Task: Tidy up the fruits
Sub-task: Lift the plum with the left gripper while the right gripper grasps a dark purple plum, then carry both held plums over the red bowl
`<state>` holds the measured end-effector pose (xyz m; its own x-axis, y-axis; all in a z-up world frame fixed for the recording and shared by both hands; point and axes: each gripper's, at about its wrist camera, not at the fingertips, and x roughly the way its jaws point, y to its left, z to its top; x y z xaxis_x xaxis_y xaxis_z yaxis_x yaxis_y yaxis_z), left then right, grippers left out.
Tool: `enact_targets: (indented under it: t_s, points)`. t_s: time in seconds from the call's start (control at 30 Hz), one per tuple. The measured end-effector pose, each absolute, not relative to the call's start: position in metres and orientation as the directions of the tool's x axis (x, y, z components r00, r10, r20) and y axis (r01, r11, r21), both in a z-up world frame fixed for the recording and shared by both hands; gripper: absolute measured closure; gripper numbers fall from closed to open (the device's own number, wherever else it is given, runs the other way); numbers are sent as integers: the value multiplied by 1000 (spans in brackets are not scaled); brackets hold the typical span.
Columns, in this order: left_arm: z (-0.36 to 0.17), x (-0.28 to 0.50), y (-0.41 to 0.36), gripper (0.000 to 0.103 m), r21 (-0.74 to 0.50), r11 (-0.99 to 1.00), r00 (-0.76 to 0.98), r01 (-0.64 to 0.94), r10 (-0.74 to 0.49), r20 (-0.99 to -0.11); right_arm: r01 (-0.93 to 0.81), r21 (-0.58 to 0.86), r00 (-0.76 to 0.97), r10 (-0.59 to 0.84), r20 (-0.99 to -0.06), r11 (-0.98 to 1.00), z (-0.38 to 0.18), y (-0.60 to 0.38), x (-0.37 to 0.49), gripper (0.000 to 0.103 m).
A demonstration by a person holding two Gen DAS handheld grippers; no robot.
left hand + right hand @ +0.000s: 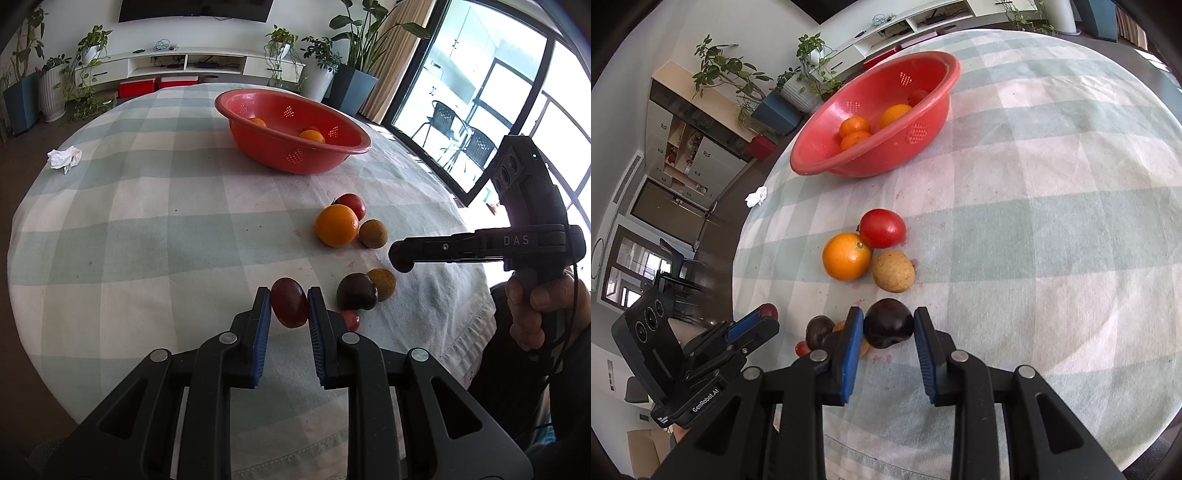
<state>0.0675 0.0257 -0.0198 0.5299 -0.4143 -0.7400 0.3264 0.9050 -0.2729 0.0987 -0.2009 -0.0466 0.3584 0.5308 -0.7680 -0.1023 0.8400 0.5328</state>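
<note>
The left tongs (289, 308) are gripping a dark red fruit (289, 302) between the blue pads, near the close edge of the bench (129, 221). The right tongs (888, 328) are clamping a dark purple fruit (888, 323), just in front of an orange (846, 256), a tomato (882, 228) and a tan fruit (893, 271). The red bowl (812, 162) is sitting at the far side, holding several oranges (854, 127).

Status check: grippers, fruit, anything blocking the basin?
Left gripper shut on red plum. Right gripper shut on dark plum. Red basin unobstructed.
</note>
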Motion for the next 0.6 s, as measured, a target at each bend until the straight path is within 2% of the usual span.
enact_targets:
  t_s: [0.37,0.6]
  points:
    - [0,81,31,84,-314,889,544,334,-453,-706,-62,583,492,533,-688,810,-12,-248,105,72]
    - [50,121,13,84,-227,892,601,392,-434,-671,-130,565,574,527,-627,815,36,-248,137,72]
